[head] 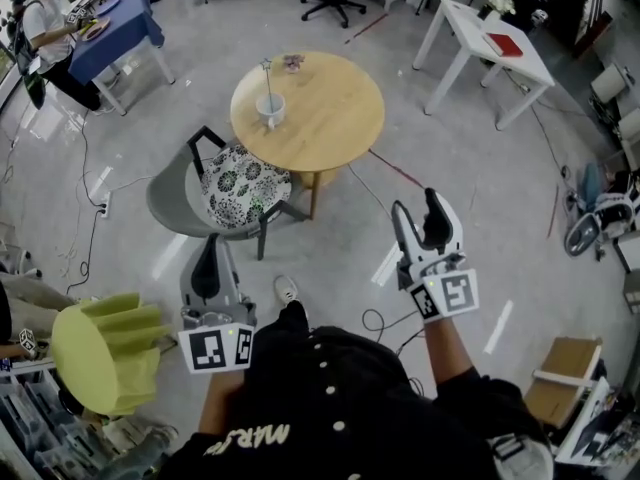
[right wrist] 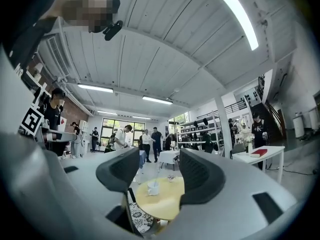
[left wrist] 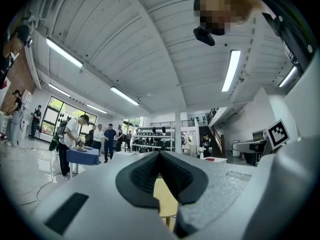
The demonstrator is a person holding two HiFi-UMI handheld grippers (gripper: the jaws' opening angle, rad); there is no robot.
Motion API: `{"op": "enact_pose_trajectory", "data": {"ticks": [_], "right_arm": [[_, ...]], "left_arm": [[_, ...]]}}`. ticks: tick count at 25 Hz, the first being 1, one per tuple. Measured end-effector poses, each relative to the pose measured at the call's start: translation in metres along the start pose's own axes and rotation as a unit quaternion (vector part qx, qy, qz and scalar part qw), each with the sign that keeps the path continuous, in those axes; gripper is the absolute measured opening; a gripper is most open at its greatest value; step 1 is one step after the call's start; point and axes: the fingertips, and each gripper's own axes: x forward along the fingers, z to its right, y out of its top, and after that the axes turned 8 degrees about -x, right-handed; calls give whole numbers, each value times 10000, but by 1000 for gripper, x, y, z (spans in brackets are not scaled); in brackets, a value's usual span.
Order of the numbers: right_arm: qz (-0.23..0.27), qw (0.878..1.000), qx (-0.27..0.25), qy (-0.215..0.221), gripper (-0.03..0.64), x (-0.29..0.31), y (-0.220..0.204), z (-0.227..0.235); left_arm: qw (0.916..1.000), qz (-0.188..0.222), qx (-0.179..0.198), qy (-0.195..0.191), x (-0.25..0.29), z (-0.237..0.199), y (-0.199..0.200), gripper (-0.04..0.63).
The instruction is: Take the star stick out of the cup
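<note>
Left gripper (head: 208, 253): low at my left side, well apart from the table. Its jaws are together, the pads meet at the tips, and nothing is between them.
Right gripper (head: 418, 213): raised ahead of me on my right. Its jaws are apart and empty, and in its own view the far-off cup shows through the gap.
Cup (head: 270, 110): white and upright on the round wooden table (head: 340, 128), toward the table's left side in the head view.
Star stick (head: 266, 83): it stands in the cup with its lower end inside and its star end uppermost. Its long axis is close to upright, and in the right gripper view it leans slightly to the right. Neither of my grippers touches it.
Chair (head: 240, 183): grey with a patterned cushion, just beside the table's near-left edge, between me and the cup.
</note>
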Motion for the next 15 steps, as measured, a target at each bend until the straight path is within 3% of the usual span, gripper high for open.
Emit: {"op": "enact_pose_trajectory", "data": {"ticks": [15], "right_arm": [[63,9997,-98,-192,239,150,-1,-13]], "left_arm": [[9996,21,31,-270,121,-98,18,5]]}}
